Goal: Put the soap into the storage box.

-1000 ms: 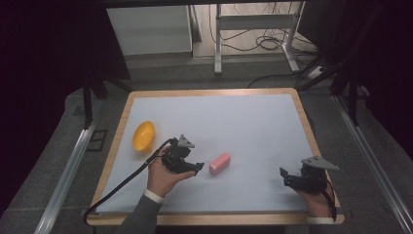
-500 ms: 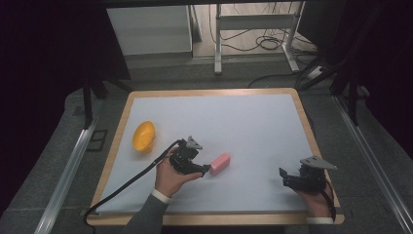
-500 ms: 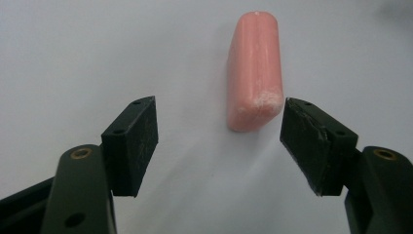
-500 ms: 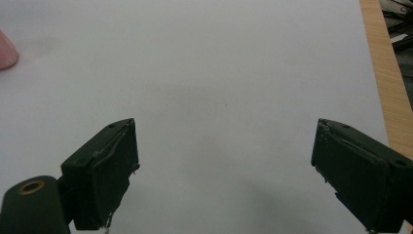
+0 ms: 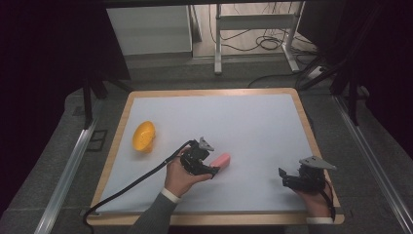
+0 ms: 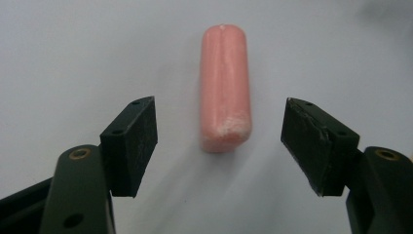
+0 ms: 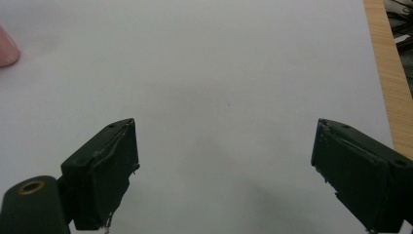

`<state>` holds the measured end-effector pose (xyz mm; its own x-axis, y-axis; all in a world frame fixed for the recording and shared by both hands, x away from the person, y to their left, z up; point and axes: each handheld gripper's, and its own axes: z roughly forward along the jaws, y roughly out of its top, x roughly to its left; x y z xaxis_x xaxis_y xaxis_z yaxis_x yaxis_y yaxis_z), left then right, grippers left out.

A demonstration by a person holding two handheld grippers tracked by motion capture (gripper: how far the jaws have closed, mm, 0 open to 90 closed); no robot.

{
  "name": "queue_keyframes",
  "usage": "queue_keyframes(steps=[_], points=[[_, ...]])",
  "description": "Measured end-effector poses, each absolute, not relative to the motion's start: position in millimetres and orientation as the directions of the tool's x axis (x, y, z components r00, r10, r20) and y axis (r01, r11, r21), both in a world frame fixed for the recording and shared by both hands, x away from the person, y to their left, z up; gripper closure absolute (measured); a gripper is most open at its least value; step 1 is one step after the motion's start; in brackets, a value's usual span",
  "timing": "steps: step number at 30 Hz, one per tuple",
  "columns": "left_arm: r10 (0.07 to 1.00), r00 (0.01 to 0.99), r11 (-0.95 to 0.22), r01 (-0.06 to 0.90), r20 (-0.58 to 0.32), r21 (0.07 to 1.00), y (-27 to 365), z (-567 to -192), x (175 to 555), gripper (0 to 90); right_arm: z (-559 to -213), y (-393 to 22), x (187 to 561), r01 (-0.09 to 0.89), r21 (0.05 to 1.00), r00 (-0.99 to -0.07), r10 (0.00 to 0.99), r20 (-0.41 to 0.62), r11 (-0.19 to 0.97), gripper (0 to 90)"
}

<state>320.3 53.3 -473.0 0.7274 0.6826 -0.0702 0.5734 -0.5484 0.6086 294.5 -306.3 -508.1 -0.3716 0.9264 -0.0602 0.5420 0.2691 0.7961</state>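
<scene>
Pink sausage-shaped piece (image 6: 225,87) lies flat on the white surface (image 5: 253,126), near the middle, lengthwise along our left hand-held gripper (image 6: 221,146). Jaws spread wide, one on either side of its near end, not touching it. We judge the approach as basically done; closing on the piece, the lift and the placing are all left. Orange bowl (image 5: 144,136) sits well apart toward the left edge, likely the target, though we can't confirm. Right hand-held gripper (image 7: 224,165) sits spread over bare surface near the front right corner, holding nothing.
</scene>
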Motion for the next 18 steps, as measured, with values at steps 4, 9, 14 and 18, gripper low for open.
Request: queue_keyframes(steps=[4,9,14,18], points=[[0.681,0.729,-0.557,0.58,-0.074,0.594,50,-479,324,29.9,-508,-307,295,0.545,0.795,-0.368,0.928,-0.057,0.265,9.5],[0.68,0.728,-0.555,0.586,-0.084,0.59,48,-482,325,29.9,-509,-306,295,0.545,0.794,-0.367,0.928,-0.063,0.269,9.5],[0.681,0.731,-0.585,0.586,-0.054,0.56,38,-486,328,28.3,-511,-306,296,0.552,0.788,-0.367,0.928,-0.064,0.272,9.5],[0.69,0.721,-0.573,0.598,-0.064,0.561,32,-488,334,28.6,-511,-306,296,0.552,0.787,-0.366,0.928,-0.068,0.275,9.5]])
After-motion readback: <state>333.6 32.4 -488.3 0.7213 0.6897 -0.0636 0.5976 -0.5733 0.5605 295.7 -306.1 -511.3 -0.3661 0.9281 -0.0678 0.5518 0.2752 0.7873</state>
